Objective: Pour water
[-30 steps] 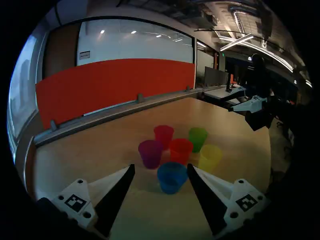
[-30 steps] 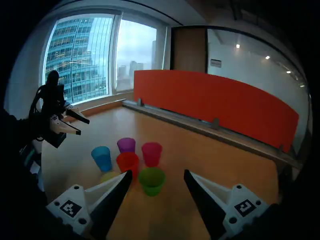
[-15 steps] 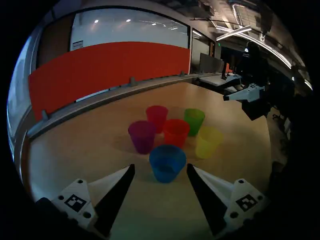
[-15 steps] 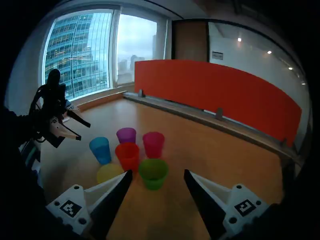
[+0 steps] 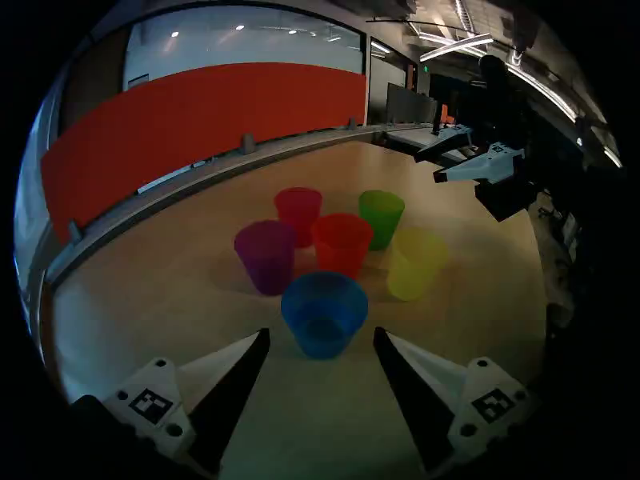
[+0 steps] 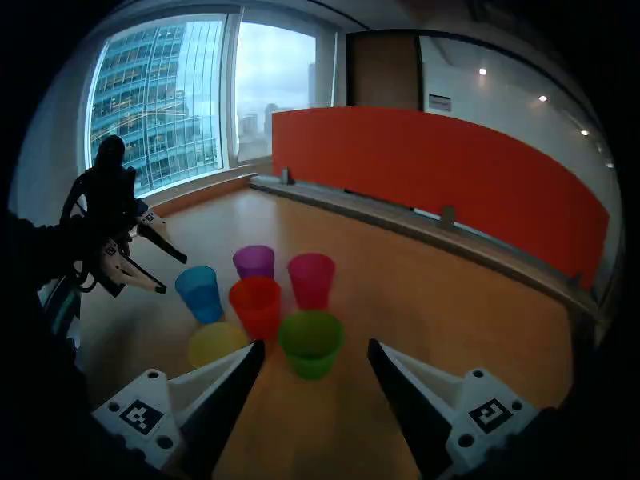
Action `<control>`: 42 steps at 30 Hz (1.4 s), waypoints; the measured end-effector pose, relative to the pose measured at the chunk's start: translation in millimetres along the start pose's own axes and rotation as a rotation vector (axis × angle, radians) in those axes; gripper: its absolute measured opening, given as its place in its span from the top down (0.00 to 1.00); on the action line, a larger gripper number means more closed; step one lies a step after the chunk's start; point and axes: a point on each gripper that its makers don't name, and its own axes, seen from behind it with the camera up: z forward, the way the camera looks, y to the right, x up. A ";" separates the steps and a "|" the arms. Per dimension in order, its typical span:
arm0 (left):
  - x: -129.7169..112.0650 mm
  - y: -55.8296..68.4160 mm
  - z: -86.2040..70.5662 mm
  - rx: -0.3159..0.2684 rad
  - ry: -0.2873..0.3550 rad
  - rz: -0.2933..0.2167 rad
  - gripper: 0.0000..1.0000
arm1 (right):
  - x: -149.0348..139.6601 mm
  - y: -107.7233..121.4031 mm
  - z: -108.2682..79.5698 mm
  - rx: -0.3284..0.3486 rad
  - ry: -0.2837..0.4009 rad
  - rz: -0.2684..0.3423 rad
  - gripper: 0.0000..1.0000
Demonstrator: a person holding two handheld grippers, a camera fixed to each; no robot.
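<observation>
six cups stand upright in a tight cluster on the wooden counter (image 5: 144, 320), and neither tool touches them.

in the left gripper view the left tool (image 5: 320, 330) has its fingers wide apart and nothing between them. the blue cup (image 5: 324, 314) sits just ahead of the gap and is the nearest of the set. behind it are the purple cup (image 5: 266, 256) and the red cup (image 5: 342, 244), with the yellow cup (image 5: 416, 262) to the right. the pink cup (image 5: 298, 212) and green cup (image 5: 381, 218) are farthest back.

the right tool (image 5: 426, 168) hangs in the air beyond the cups at the right, its fingers spread.

in the right gripper view the right tool (image 6: 314, 343) is likewise parted and empty, with the green cup (image 6: 310, 342) just ahead of its gap. the left tool (image 6: 176, 274) hovers beside the blue cup (image 6: 199, 292), held by a dark-sleeved hand.

i cannot tell whether any cup holds water.

an orange partition (image 6: 448, 172) runs along the counter's far edge.
</observation>
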 end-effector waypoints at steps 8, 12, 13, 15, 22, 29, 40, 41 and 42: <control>-4.6 1.6 15.9 -0.020 -0.027 -0.005 0.04 | -5.1 0.7 11.1 0.005 -0.016 -0.009 0.00; -6.2 2.5 23.3 -0.027 -0.036 -0.008 0.03 | -7.6 0.4 15.9 0.011 -0.023 -0.012 0.00; -5.8 2.4 24.9 -0.028 -0.036 -0.009 0.03 | -8.4 0.6 17.2 0.011 -0.026 -0.013 0.00; -4.9 2.0 28.3 -0.029 -0.036 -0.010 0.03 | -10.1 0.9 19.8 0.012 -0.031 -0.016 0.00; -2.8 1.3 36.5 -0.038 -0.038 -0.014 0.03 | -16.5 0.2 29.7 0.017 -0.048 -0.017 0.00; -2.8 2.5 44.2 -0.044 -0.041 -0.015 0.04 | -26.9 0.0 39.0 0.019 -0.072 -0.025 0.00; 3.8 1.8 52.6 -0.041 -0.036 0.001 0.03 | -35.2 -2.6 48.2 0.023 -0.092 -0.043 0.00; 4.0 2.0 53.1 -0.040 -0.038 0.005 0.03 | -35.6 -3.0 48.7 0.024 -0.093 -0.044 0.00; 4.0 2.1 53.4 -0.038 -0.039 0.008 0.04 | -35.9 -3.4 49.0 0.025 -0.094 -0.045 0.00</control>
